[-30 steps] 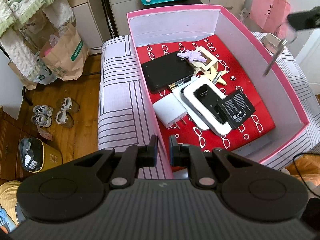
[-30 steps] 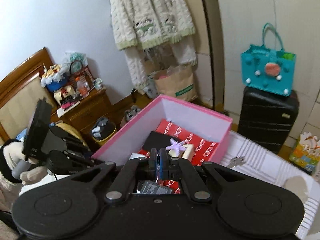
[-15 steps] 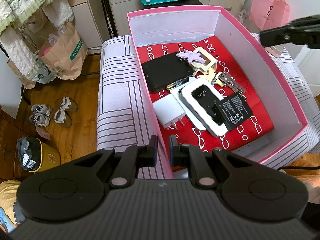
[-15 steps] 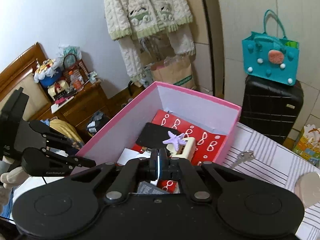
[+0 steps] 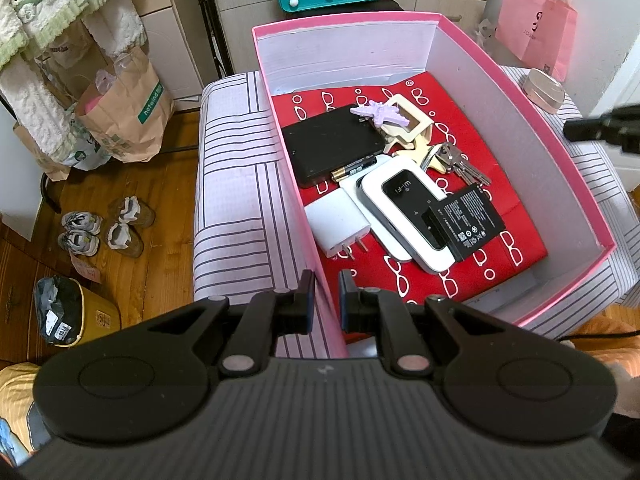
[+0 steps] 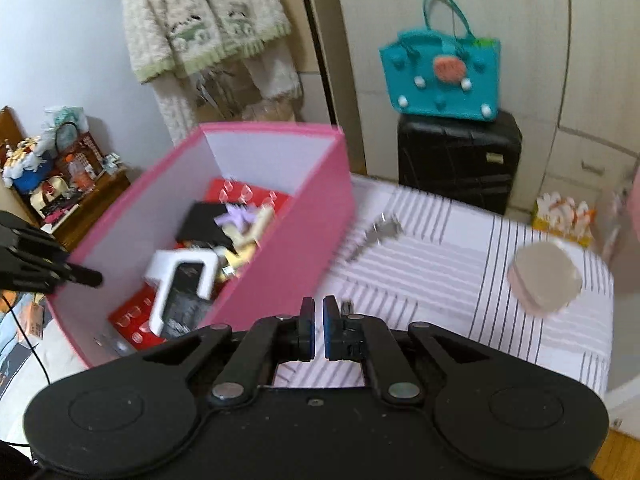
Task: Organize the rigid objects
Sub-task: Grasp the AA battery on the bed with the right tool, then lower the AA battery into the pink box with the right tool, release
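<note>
Keys [image 5: 460, 162] inside pink box [image 5: 348, 18], on red liner [image 5: 520, 220], just beside white wifi router [image 5: 404, 196]. Also in there: black battery [image 5: 468, 220], white charger [image 5: 336, 220], black case [image 5: 328, 140], purple starfish [image 5: 378, 114]. Left gripper [image 5: 326, 300] pinched narrow on the box's near wall. Right gripper [image 6: 316, 312] almost closed, empty (view blurred). Outside, on striped cover [image 5: 232, 184], possibly one loose key [image 6: 380, 230]. Beyond, teal bag [image 6: 440, 76] atop black suitcase [image 6: 460, 160].

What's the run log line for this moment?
left gripper: jaws shut on pink cardboard box wall | right gripper: jaws shut, empty | silver metal key: on striped cloth
</note>
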The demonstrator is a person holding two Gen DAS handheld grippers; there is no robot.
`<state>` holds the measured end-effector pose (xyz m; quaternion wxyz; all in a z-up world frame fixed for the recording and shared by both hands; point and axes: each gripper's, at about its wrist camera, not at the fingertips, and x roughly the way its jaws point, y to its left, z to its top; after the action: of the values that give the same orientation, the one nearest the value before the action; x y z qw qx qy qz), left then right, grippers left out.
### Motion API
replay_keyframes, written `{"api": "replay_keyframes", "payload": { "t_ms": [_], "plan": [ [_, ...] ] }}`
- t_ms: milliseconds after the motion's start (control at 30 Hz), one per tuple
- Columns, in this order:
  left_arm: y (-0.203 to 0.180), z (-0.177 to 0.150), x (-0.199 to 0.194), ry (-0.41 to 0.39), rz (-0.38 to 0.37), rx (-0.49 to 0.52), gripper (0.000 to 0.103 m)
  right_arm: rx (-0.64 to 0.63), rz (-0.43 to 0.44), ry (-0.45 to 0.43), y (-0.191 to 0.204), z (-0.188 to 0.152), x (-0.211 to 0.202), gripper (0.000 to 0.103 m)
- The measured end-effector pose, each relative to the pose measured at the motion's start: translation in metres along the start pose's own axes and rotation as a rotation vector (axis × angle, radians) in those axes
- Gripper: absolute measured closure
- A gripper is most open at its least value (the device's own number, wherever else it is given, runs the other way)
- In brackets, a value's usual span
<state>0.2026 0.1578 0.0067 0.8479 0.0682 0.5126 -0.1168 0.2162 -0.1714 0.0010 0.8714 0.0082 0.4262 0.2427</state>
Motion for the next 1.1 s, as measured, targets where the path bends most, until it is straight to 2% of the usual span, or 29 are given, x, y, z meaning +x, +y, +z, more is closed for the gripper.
{"api": "replay_keyframes", "payload": {
  "t_ms": [200,500,800,1100],
  "plan": [
    [0.0,0.0,0.0,-0.002,0.006,0.002,0.092,-0.013,-0.021,0.04,-0.004,-0.019,0.037,0.092],
    [0.0,0.0,0.0,0.002,0.012,0.007,0.092,-0.058,-0.083,0.065,-0.005,-0.025,0.081,0.089],
    [-0.01,0.002,0.002,0.017,0.051,0.058,0.093,-0.09,-0.113,0.051,-0.003,-0.026,0.08,0.092],
    [-0.018,0.005,0.003,0.043,0.091,0.107,0.094,-0.07,-0.109,0.015,0.006,-0.028,0.049,0.092]
  ]
}}
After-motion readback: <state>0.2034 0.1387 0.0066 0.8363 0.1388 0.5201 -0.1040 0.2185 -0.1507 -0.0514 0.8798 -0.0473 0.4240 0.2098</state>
